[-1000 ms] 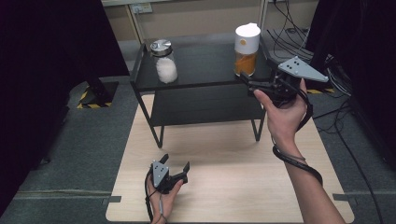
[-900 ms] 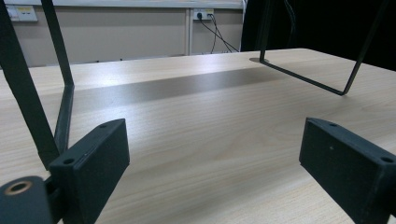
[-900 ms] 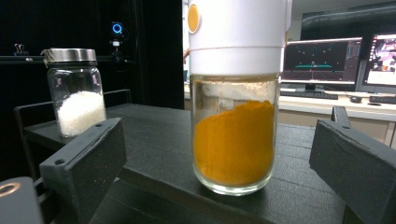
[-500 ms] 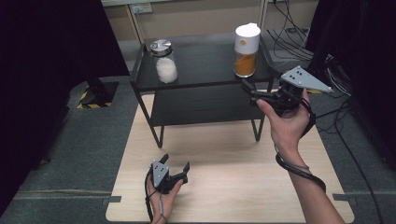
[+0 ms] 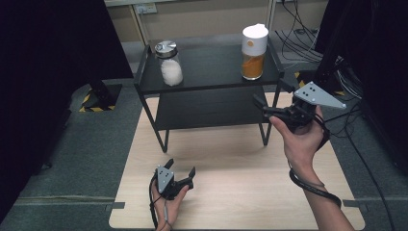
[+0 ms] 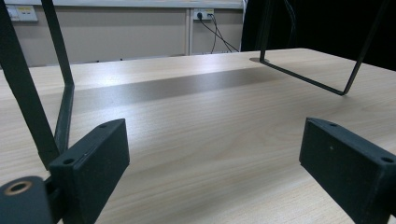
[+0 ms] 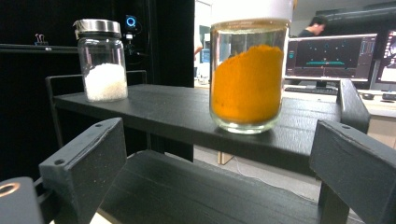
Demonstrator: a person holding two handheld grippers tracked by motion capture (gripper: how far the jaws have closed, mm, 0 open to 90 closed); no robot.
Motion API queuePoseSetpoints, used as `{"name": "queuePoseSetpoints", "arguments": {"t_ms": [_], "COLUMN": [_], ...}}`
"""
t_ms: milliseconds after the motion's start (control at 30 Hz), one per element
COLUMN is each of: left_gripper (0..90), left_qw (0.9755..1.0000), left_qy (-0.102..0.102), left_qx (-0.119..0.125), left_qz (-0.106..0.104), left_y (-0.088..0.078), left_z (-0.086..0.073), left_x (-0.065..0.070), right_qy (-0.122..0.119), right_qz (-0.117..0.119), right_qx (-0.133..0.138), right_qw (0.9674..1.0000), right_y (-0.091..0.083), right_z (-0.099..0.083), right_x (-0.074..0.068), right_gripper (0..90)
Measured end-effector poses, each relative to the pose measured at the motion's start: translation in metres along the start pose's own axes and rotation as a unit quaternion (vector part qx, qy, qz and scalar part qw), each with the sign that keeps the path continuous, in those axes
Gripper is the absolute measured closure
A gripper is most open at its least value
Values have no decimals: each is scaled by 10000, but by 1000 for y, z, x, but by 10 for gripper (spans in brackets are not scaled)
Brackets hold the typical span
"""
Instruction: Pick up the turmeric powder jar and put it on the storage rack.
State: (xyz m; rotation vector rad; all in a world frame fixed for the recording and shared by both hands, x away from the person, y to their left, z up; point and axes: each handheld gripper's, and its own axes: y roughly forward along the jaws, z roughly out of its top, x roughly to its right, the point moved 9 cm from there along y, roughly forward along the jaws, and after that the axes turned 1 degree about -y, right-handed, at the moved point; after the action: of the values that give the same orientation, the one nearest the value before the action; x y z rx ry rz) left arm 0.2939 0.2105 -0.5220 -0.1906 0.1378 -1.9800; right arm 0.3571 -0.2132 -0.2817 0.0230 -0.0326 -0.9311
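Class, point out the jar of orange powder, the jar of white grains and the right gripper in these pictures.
jar of orange powder (image 7: pixel 247 79), right gripper view, on the powder.
jar of white grains (image 5: pixel 170 67), high view, on the glass body.
right gripper (image 5: pixel 263 107), high view, midway between its fingertips.

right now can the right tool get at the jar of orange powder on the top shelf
Probably yes. The right tool is open beside the shelf, facing the orange powder jar, which stands alone near the shelf's edge with nothing in between.
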Motion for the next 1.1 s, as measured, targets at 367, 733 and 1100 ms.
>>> {"name": "queuePoseSetpoints", "arguments": {"t_ms": [367,733,1100], "left_gripper": [78,78,78], "left_qw": [10000,10000,10000], "left_qy": [-14,-6,-6], "left_qx": [8,11,14], "left_qz": [1,3,6], "left_y": [0,0,0], "left_z": [0,0,0], "left_x": [0,0,0], "right_qy": [44,69,77], "right_qz": [98,153,218], "right_qx": [-106,-166,-252], "right_qw": [9999,9997,9994], "right_y": [-14,-27,-37], "right_z": [-25,-49,-69], "right_x": [0,0,2], "right_gripper": [42,41,39]}}
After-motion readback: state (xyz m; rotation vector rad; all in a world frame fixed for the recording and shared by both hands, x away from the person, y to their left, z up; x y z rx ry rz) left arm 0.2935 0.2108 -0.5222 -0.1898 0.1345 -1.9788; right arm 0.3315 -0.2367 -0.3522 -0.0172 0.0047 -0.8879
